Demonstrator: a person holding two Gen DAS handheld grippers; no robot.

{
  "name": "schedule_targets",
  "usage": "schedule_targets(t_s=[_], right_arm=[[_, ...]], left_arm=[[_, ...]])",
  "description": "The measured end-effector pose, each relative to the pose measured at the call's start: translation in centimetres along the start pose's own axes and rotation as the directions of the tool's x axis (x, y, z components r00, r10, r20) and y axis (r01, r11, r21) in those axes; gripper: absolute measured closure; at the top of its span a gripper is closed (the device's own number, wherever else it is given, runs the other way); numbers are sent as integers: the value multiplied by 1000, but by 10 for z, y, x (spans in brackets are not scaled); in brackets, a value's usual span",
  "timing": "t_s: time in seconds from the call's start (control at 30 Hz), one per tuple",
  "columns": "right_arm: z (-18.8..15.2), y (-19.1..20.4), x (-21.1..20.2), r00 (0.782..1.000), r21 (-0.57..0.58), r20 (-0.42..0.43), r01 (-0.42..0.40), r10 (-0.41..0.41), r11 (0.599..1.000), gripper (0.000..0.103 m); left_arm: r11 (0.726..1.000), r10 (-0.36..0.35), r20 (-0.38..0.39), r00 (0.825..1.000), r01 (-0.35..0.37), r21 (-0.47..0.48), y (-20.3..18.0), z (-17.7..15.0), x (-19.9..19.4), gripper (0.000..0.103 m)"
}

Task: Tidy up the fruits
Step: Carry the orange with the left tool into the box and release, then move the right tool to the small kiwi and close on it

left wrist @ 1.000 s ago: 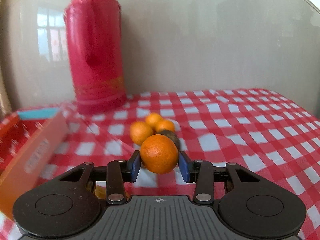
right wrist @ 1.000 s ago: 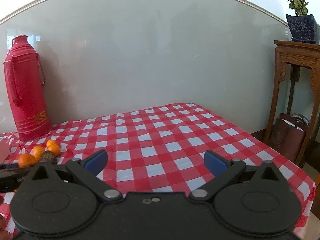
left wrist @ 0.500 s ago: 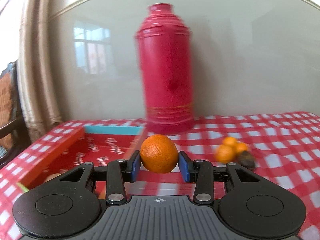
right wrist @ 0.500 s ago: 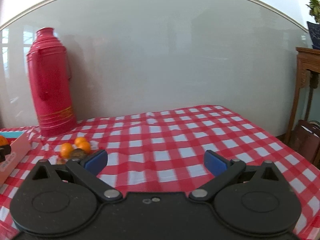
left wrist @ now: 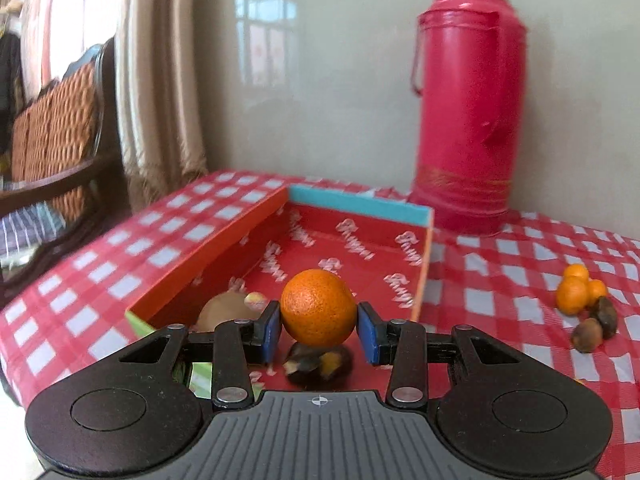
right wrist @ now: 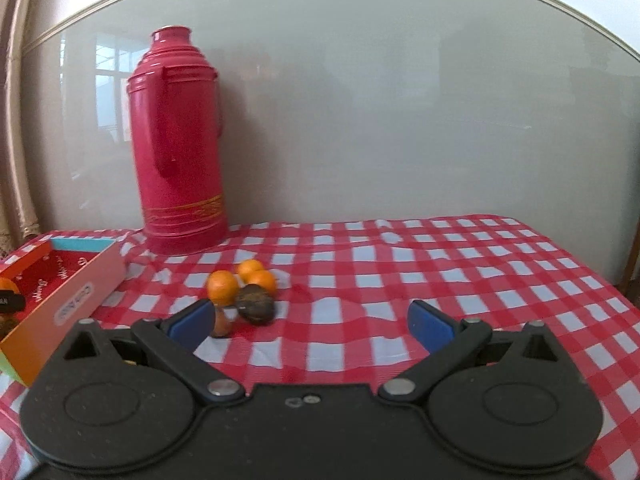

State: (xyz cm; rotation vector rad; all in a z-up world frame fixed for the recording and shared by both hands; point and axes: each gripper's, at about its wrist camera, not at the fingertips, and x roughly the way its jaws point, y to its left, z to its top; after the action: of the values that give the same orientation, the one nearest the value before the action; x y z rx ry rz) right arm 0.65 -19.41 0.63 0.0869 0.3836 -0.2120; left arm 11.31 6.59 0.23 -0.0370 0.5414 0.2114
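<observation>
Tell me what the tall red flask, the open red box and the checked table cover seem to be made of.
Tall red flask: probably painted metal or hard plastic, glossy, with highlights on its sides; which one is unclear. Open red box: looks like printed cardboard, with thin flat walls and a matte printed lining. Red-and-white checked table cover: apparently soft cloth or vinyl, since it wrinkles near the flask.

Dark fruit (left wrist: 318,362) in box (left wrist: 224,248) blurred, half hidden under held orange (left wrist: 318,307); kind unclear. Brownish fruit (left wrist: 222,312) partly behind left gripper's fingers (left wrist: 269,330). Small brown fruit (right wrist: 221,323) mostly behind right finger. Box cut off at left edge in right wrist view.
</observation>
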Motion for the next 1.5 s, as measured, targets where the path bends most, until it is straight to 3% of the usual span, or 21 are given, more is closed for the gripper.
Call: schedule_targets(t_s=[0.27,0.5,0.53,0.63,0.77,0.87,1.17,1.5], right_arm=[[0,19,1,999,-14,-5,-38,38,999,6],[0,37,4,997,-32,-13,-71,71,997,6],[0,40,4,997,-35,-13,-75,74,997,6],[-1,45,4,996,-41,-14,-85,84,996,6],[-1,51,5,995,-51,-15,-95,94,994,6],[-1,54,6,995,-61,-17,-101,100,993,6],[-4,67,12,990,-92,-44,-137,134,986,6],[-9,83,18,983,-139,-84,-176,166,975,12]], left_arm=[[999,15,-43,999,-17,-45,25,-2,7,62],[998,-12,-32,999,10,-61,34,-2,0,61],[997,-22,-31,999,20,-69,36,-2,-1,58],[995,-32,8,999,32,-100,45,-1,-10,33],[993,1,104,995,11,-113,58,0,-30,27],[991,48,111,993,-34,-126,70,-1,-35,19],[978,124,59,991,-112,-175,113,-10,-46,15],[967,191,86,978,-173,-185,139,-20,-60,3]])
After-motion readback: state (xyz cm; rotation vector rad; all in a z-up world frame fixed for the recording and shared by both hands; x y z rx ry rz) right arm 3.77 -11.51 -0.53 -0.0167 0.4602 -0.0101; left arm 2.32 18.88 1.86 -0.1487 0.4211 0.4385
